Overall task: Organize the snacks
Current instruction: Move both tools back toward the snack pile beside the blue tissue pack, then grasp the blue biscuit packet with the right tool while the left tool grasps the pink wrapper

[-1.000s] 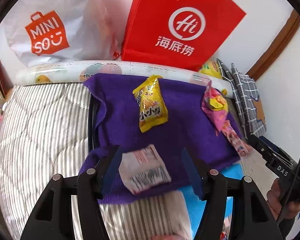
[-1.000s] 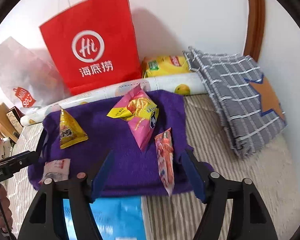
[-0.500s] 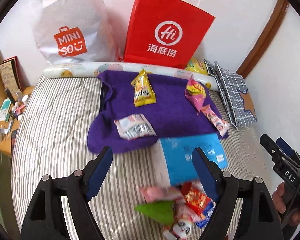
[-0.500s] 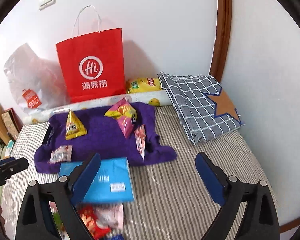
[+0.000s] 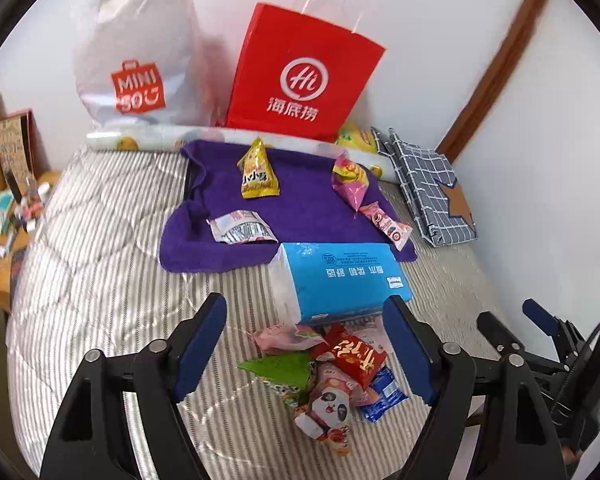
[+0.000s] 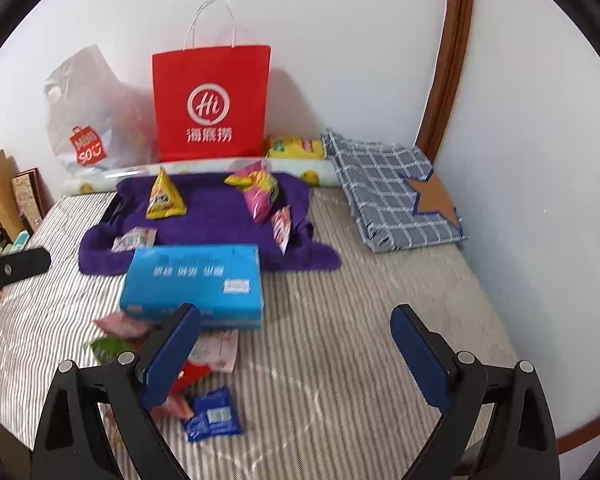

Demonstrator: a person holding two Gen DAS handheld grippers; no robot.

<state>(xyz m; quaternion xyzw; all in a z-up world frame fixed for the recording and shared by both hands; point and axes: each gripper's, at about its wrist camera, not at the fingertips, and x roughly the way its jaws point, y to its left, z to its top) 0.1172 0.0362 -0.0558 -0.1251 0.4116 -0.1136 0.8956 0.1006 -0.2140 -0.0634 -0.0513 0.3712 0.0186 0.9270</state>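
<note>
A purple towel (image 5: 300,208) (image 6: 216,216) lies on the striped bed and bears a yellow triangular snack (image 5: 257,172) (image 6: 163,197), a pink-yellow bag (image 5: 350,180) (image 6: 260,188), a pink stick pack (image 5: 386,226) (image 6: 282,228) and a white-red packet (image 5: 240,232) (image 6: 134,238). A loose pile of snacks (image 5: 328,372) (image 6: 172,368) lies in front of a blue tissue pack (image 5: 340,280) (image 6: 194,280). My left gripper (image 5: 312,344) is open, empty, above the pile. My right gripper (image 6: 296,356) is open, empty, over bare bed right of the pile.
A red paper bag (image 5: 304,76) (image 6: 212,104) and a white Miniso bag (image 5: 136,60) (image 6: 88,120) stand against the wall behind a rolled mat (image 5: 148,138). A folded checked cloth (image 5: 428,188) (image 6: 392,192) lies at the right. A cluttered side table (image 5: 8,208) is at left.
Both grippers have pulled back and up from the purple towel. The white-red packet, earlier between the left fingers, now lies on the towel. The blue pack and snack pile came into view.
</note>
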